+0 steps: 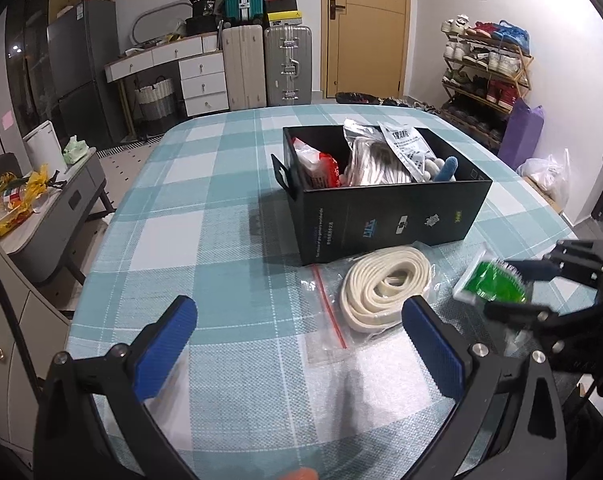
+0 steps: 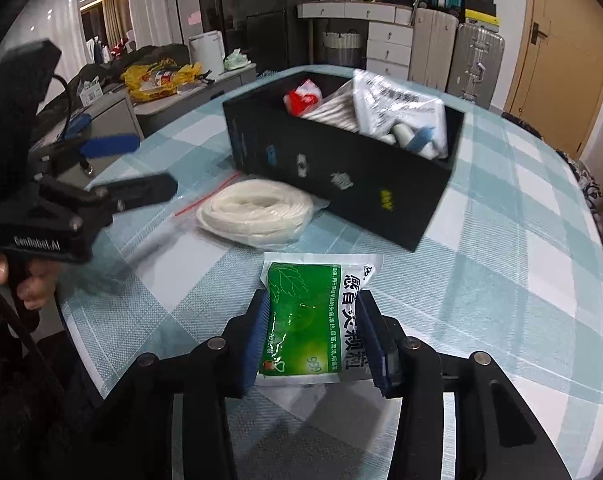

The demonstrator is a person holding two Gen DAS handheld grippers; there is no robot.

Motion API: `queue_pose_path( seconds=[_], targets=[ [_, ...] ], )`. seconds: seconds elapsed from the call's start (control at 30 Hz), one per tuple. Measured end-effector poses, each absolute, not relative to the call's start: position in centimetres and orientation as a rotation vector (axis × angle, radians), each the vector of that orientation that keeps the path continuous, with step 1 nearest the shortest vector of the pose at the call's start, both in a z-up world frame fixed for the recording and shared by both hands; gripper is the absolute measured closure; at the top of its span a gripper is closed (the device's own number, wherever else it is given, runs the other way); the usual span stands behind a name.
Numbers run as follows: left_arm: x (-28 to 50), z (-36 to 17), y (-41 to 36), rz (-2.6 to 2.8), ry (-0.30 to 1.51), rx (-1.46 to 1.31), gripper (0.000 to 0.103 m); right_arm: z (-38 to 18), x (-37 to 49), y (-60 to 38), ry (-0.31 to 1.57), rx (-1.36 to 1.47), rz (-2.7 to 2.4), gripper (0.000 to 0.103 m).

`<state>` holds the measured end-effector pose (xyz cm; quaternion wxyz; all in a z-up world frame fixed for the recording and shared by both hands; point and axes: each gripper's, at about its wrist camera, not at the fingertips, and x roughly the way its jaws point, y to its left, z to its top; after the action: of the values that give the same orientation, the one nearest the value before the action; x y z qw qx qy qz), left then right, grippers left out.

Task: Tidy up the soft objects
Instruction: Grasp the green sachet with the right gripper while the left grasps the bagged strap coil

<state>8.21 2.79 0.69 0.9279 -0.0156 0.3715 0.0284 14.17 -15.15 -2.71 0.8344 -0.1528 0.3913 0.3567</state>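
A black box [image 1: 393,216] stands on the checked table and holds several soft packets. It also shows in the right wrist view [image 2: 341,184]. A clear zip bag with a coiled white cord [image 1: 381,288] lies in front of the box, also in the right wrist view [image 2: 257,212]. My left gripper [image 1: 297,344] is open and empty, just short of the bag. My right gripper [image 2: 315,340] is shut on a green medicine packet [image 2: 313,320] held above the table; the packet also shows in the left wrist view [image 1: 489,284].
The table [image 1: 205,208] has a teal and white checked cloth. Suitcases [image 1: 287,64], drawers and a door stand behind it. A shoe rack [image 1: 485,68] is at the far right. A low grey cabinet [image 1: 57,208] stands left of the table.
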Motion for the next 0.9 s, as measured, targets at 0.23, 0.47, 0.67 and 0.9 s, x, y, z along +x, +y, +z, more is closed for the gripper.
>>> queue_pose_path(
  seconds=[0.23, 0.47, 0.67, 0.9],
  targets=[
    [9.3, 0.0, 0.6, 0.026, 0.795, -0.021, 0.0, -1.4, 14.8, -17.2, 0.787, -0.261, 0.733, 0.059],
    [12.2, -2.0, -1.6, 0.026, 0.884, -0.027, 0.001, -0.1, 15.1, -18.2, 0.747, -0.21, 0.721, 0.059],
    [13.5, -2.7, -2.0, 0.028, 0.925, -0.061, 0.002, 0.4, 15.5, -19.3, 0.737, -0.172, 0.715, 0.059],
    [14.2, -2.7, -2.8, 0.038, 0.933, -0.029, 0.012, 0.7, 15.8, -19.8, 0.729, -0.152, 0.704, 0.059]
  ],
)
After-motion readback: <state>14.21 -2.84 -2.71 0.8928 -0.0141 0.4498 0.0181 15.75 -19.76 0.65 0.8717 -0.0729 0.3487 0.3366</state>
